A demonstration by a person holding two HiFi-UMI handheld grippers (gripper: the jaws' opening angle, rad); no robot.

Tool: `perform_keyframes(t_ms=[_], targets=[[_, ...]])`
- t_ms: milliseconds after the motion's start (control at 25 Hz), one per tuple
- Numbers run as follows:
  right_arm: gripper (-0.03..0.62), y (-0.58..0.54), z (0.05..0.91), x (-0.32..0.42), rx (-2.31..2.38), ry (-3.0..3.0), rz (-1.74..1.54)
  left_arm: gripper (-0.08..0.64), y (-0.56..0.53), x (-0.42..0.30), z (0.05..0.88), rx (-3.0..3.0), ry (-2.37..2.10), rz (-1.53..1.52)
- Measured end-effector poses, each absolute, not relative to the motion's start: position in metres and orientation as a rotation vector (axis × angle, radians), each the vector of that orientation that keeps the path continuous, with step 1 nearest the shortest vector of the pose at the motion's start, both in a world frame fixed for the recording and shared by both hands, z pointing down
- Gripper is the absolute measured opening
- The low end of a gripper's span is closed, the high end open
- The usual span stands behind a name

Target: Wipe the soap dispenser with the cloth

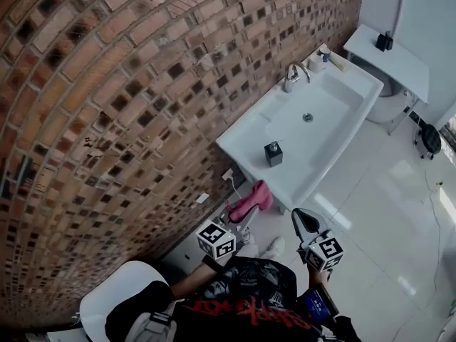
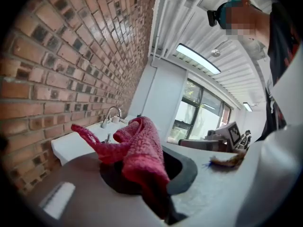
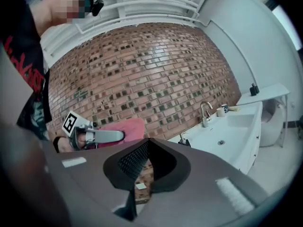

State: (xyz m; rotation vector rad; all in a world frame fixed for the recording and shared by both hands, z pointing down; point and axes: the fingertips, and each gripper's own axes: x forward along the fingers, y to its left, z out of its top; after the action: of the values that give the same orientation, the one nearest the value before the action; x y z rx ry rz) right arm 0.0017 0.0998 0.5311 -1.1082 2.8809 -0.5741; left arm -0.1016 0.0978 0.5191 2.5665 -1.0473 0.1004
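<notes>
The left hand-held gripper (image 1: 241, 219) is clamped tight on the pink cloth (image 1: 253, 198), and a big floppy piece of cloth sticks out past its tips. The right hand-held gripper (image 1: 303, 221) is next to it, with its jaws pressed together and nothing in them. Both are held low, in front of the person and below the sink (image 1: 335, 98). The soap dispenser (image 1: 273, 153) is a small dark bottle with a pump on top. It stands on the flat rim of the sink at the near end, well apart from the cloth. So I think the job now is to bring the cloth up to it. To do that well, keep the squeeze on the cloth firm and let the floppy part touch the bottle first. Rub softly down the sides and over the pump. A hard push could tip the bottle or slide it into the bowl, so the empty gripper could steady it. The sink is white and smooth, with a silver tap (image 1: 294, 75) at the far end. Behind it is a brick wall (image 1: 107, 84), and the floor (image 1: 385, 212) is shiny white. A white desk (image 1: 399, 63) stands past the sink.
</notes>
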Motion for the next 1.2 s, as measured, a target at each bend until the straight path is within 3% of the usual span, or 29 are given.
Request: perform_keyframes(t_ms=[80, 120, 200, 520, 800, 920, 960, 1200], targets=[[0.033, 0.087, 0.559, -0.001, -1.131, 2.951, -0.573, 0.054, 0.082, -0.109, 0.535, 2.527, -1.137, 0.181], [0.100, 0.077, 0.573, -0.002, -1.160, 2.969, -0.593, 0.054, 0.074, -0.113, 0.541, 2.524, -1.168, 0.227], [0.173, 0.056, 0.599, -0.004, -1.237, 2.990, -0.633, 0.054, 0.052, -0.117, 0.544, 2.528, -1.187, 0.267], [0.248, -0.019, 0.656, -0.037, -1.500, 2.971, -0.738, 0.053, -0.031, -0.146, 0.548, 2.564, -1.084, 0.151], [0.273, -0.095, 0.688, -0.093, -1.625, 3.124, -0.775, 0.052, -0.090, -0.194, 0.549, 2.487, -1.073, 0.043], [0.365, -0.123, 0.719, -0.099, -1.727, 3.201, -0.770, 0.052, -0.104, -0.218, 0.546, 2.470, -1.152, -0.028], [0.367, -0.132, 0.729, -0.099, -1.750, 3.214, -0.788, 0.052, -0.108, -0.225, 0.544, 2.462, -1.181, -0.052], [0.366, -0.146, 0.819, -0.104, -1.678, 3.311, -1.213, 0.052, -0.125, -0.250, 0.547, 2.370, -1.249, -0.131]])
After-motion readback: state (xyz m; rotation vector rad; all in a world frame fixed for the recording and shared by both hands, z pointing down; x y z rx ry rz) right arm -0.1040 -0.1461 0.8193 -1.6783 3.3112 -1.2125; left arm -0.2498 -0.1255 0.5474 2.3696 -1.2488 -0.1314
